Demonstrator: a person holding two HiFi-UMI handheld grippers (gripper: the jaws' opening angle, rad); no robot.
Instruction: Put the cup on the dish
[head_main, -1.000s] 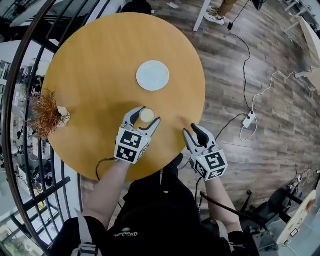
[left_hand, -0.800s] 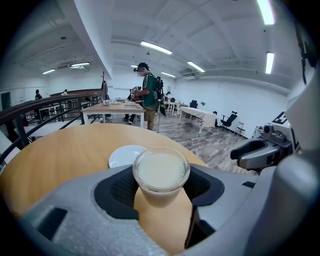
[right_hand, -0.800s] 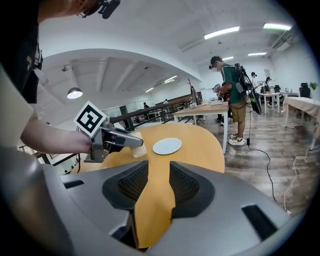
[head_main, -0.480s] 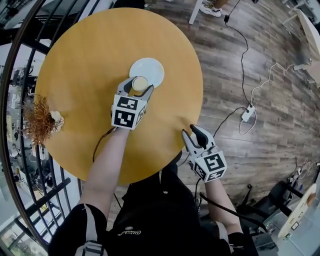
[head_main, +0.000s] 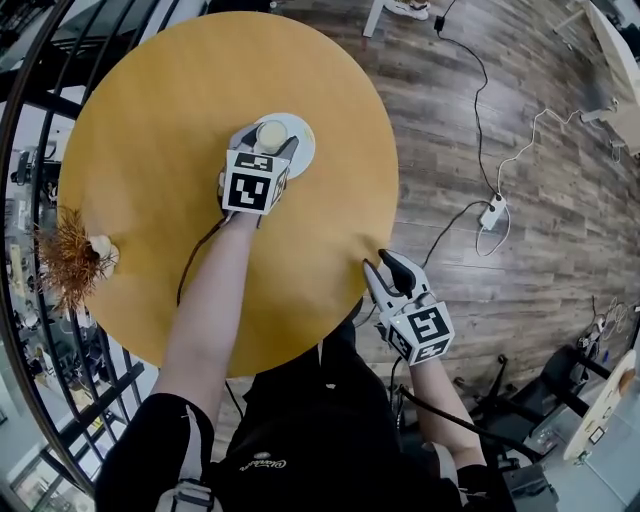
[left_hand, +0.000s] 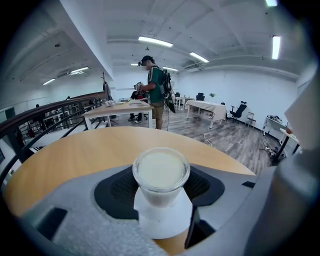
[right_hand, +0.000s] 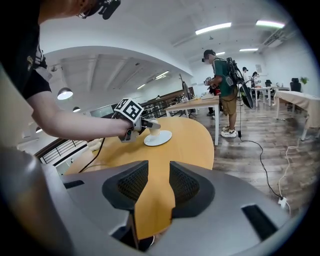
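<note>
Mouth up, the glass cup (head_main: 271, 132) stands upright, clamped in the left gripper (head_main: 267, 139) over the white dish (head_main: 304, 141), arm outstretched. The right gripper (head_main: 382, 264) waits at the table (head_main: 150, 120) edge, jaws apart.

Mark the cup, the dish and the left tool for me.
cup (left_hand: 161, 171): left gripper view, its milky top.
dish (head_main: 305, 139): head view, bare right rim.
left tool (head_main: 266, 138): head view, midway between its fingertips.

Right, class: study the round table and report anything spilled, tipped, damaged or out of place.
Nothing stands out. The cup, gripped by the left gripper, stands upright over the white dish, its pale contents level. No spill shows on the table. The right gripper is open and empty at the near edge.
</note>
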